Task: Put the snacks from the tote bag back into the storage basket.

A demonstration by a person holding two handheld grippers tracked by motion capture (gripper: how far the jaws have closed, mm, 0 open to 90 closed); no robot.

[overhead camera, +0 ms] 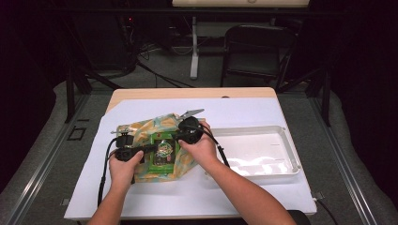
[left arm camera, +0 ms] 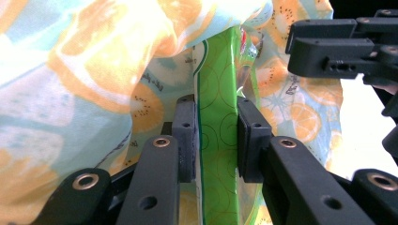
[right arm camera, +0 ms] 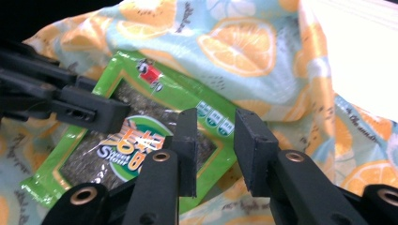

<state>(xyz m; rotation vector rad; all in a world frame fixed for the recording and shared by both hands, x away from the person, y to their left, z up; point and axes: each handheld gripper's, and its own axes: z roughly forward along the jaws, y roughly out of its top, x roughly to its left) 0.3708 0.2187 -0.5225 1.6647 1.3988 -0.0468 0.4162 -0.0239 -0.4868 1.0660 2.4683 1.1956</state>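
Lying on citrus-print cloth [overhead camera: 155, 127]: green window packet [overhead camera: 164, 154].

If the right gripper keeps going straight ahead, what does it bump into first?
Probably the green snack packet, which lies just past the right gripper and its open jaws. Beyond that is the orange-patterned cloth. Depth is hard to judge.

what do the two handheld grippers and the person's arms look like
Both the left gripper and the right gripper are matte black, with blocky flat-faced fingers on bars joined by brass-ringed pivot holes. A black cable trails from each. The right gripper carries a grey three-cornered plate on top. The forearms are bare, with no sleeves visible.
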